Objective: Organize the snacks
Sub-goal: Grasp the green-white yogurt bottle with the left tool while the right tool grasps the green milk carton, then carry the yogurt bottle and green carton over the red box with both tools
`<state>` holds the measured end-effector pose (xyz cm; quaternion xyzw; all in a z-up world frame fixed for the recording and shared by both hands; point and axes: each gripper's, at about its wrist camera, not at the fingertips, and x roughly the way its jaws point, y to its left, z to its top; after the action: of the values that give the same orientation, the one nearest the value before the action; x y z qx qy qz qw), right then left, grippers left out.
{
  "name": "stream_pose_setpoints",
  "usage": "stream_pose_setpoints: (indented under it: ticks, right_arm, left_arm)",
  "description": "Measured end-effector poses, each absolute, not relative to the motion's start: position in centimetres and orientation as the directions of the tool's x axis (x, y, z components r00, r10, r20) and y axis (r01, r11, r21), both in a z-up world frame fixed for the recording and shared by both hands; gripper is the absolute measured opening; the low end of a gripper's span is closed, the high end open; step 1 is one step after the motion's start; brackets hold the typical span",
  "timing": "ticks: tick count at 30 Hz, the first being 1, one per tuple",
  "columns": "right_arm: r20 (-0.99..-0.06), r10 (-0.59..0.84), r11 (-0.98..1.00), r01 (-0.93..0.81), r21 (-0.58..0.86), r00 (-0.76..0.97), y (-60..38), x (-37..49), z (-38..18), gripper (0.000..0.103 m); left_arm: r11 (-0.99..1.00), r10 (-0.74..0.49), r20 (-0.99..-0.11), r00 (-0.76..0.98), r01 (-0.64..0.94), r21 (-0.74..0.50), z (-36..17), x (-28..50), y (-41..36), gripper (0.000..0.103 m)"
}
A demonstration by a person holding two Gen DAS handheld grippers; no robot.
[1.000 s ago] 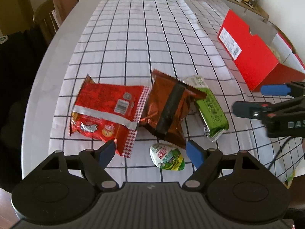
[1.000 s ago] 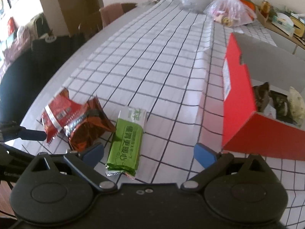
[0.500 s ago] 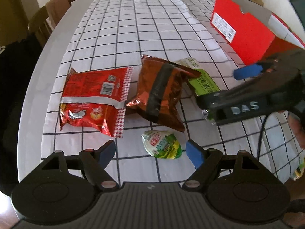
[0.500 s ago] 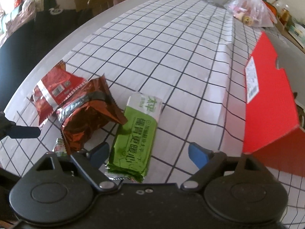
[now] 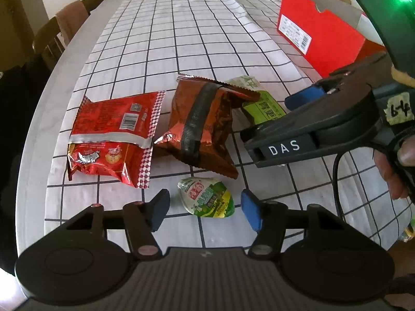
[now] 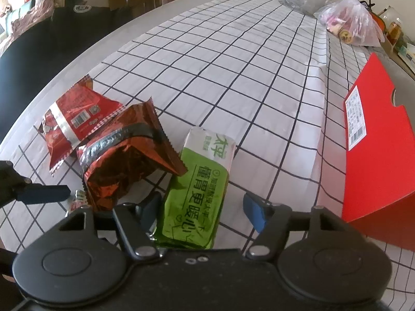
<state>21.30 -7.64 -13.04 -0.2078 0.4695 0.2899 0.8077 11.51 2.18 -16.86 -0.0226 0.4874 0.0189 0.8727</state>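
Snacks: four packets clustered near the desk (image 5: 64, 83) edge closest to the person, on a white cloth with black grid lines.
Red packet (image 5: 114, 134): lies flat, nearest the curved desk edge, touching the brown foil packet (image 5: 202, 124).
Brown foil packet: puffed, one corner overlapping the green packet (image 6: 197, 186).
Small green-and-white packet (image 5: 206, 200): apart from the others, closest to the desk edge.
Left claw (image 5: 205, 211): jaws have just been closing; now about half open, straddling the small green-and-white packet, pads not touching it.
Right claw (image 6: 202, 207): jaws have just been closing; about half open around the near end of the green packet; left pad close against its side, contact unclear, right pad clearly off it.
Red box (image 6: 373, 160): stands open toward the right side of the desk, well apart from the cluster.
Plastic bags (image 6: 347, 26): far end of the desk.
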Motion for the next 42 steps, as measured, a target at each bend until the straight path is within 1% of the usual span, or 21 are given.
stream_pose_setpoints:
  ticks: [1,4,6,7,9,14,17,21,27,35,42]
  right_arm:
    - [-0.878,0.278,0.748,-0.661,-0.058,0.391,-7.7,21.3,-13.0,0.061]
    - [-0.872,0.291,0.754,-0.656,-0.044,0.393,-7.8,21.3,-13.0,0.054]
    - [-0.869,0.295,0.756,-0.653,-0.043,0.398,-7.8,21.1,-12.9,0.045]
    - [-0.867,0.295,0.759,-0.650,-0.043,0.401,-7.9,21.1,-12.9,0.043]
    - [-0.865,0.294,0.765,-0.643,-0.042,0.406,-8.0,21.0,-12.8,0.042]
    - [-0.859,0.288,0.782,-0.621,-0.044,0.424,-8.8,20.8,-12.5,0.041]
    - [-0.859,0.287,0.798,-0.602,-0.031,0.424,-9.5,20.6,-12.1,0.041]
    - [-0.856,0.298,0.818,-0.576,0.000,0.423,-11.0,20.2,-11.2,0.041]
    - [-0.838,0.329,0.839,-0.542,0.047,0.436,-13.3,19.1,-9.0,0.041]
    - [-0.794,0.354,0.860,-0.505,0.070,0.494,-16.3,18.8,-5.1,0.041]
    - [-0.736,0.375,0.877,-0.472,0.086,0.563,-19.3,18.9,-1.4,0.041]
  left_arm:
    - [0.998,0.012,-0.851,0.525,-0.062,-0.025,-16.8,11.5,2.3,0.057]
    - [0.996,0.018,-0.850,0.527,-0.084,-0.030,-16.7,11.6,2.6,0.049]
    - [0.995,0.032,-0.850,0.526,-0.094,-0.021,-16.7,11.6,2.7,0.041]
    - [0.995,0.035,-0.851,0.525,-0.098,-0.020,-16.6,11.6,2.7,0.039]
    - [0.993,0.032,-0.854,0.520,-0.111,-0.030,-16.5,11.7,2.9,0.037]
    - [0.990,0.016,-0.861,0.508,-0.129,-0.057,-16.4,11.8,3.3,0.036]
    - [0.984,-0.010,-0.868,0.497,-0.150,-0.098,-16.2,11.8,3.9,0.035]
    - [0.976,-0.033,-0.869,0.493,-0.172,-0.135,-15.8,11.4,4.6,0.035]
    - [0.974,-0.044,-0.859,0.509,-0.171,-0.151,-14.2,10.6,4.9,0.035]
    - [0.981,-0.037,-0.814,0.579,-0.133,-0.139,-10.7,10.1,4.2,0.035]
    - [0.987,-0.038,-0.753,0.657,-0.094,-0.131,-6.6,11.1,2.8,0.036]
